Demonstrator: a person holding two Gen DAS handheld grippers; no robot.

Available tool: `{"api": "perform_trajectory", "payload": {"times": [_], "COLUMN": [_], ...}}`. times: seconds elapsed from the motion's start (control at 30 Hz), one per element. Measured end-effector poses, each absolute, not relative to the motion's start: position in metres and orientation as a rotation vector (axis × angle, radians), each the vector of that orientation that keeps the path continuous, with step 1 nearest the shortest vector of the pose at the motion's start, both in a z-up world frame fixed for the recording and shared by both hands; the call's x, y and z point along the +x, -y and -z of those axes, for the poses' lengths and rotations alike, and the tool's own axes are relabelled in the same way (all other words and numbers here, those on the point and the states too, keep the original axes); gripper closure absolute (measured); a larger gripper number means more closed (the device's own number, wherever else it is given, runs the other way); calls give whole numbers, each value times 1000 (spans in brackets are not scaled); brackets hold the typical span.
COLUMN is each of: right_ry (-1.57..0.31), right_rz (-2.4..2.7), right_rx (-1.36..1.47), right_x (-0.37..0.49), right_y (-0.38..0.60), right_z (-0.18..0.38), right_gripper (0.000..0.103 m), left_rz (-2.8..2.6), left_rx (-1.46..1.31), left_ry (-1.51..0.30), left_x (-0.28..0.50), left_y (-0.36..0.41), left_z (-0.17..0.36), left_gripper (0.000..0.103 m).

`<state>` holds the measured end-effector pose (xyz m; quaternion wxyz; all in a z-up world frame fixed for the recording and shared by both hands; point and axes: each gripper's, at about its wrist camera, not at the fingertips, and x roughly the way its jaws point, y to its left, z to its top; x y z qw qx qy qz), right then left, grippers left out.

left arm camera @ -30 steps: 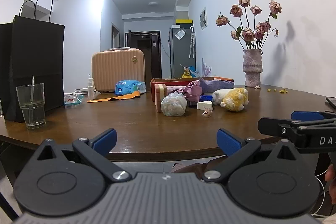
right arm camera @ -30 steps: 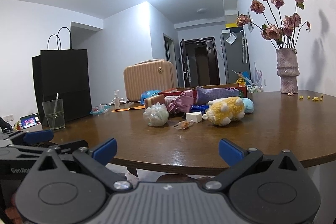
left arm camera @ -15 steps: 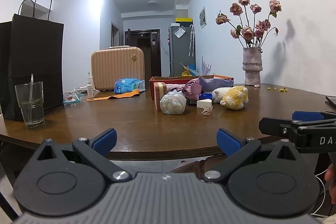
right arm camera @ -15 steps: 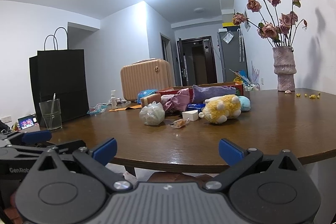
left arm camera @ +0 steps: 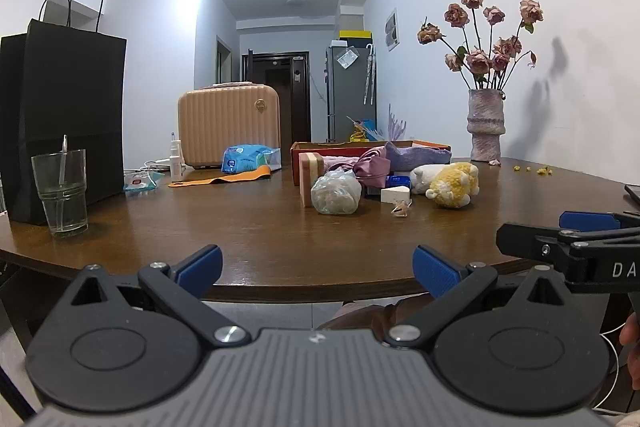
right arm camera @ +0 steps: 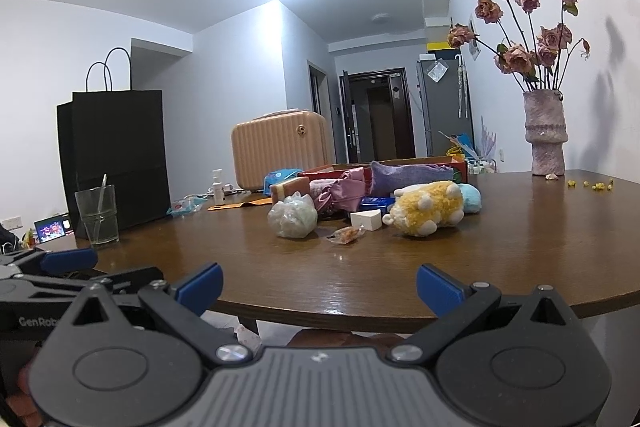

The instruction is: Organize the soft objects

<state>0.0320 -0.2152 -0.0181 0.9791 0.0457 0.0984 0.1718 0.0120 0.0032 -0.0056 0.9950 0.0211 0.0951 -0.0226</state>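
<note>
Over the past second both grippers had drifted slightly nearer the near edge of the round brown tabletop (left arm camera: 256, 239), the clutter beyond looming a little larger. The left gripper (left arm camera: 316, 265) and the right gripper (right arm camera: 319, 285) each hung below that edge, blue-padded fingers spread wide and empty. A black paper bag (left arm camera: 60, 115) stood at the left edge beside a drinking glass (left arm camera: 62, 191), a peach suitcase (left arm camera: 229, 129) at the far edge and a vase of dried roses (right arm camera: 545, 135) toward the right. Mid-table, soft things crowded the front of an orange-red box (right arm camera: 432, 163): a purple cloth (right arm camera: 408, 173), a pink satin bundle (right arm camera: 340, 193), a yellow plush toy (right arm camera: 430, 209), a knotted plastic bag (right arm camera: 292, 217), a white wedge sponge (right arm camera: 366, 219).
</note>
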Motion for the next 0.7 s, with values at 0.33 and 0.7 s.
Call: {"api": "perform_trajectory", "payload": {"times": [0.33,0.7], "right_ry": [-186,-145], "right_rz": [-353,-321], "right_rx": [87,42], "right_x": [30,49], "right_y": [215,213], "right_z": [17,-2], "right_gripper": [0,0], "left_rz": [49,25], "left_rx": [35,30], "left_ry": [-188,-157], "left_x": [11,40], "left_y": [-3,-9], "left_z": [6,-9], "left_gripper": [0,0]}}
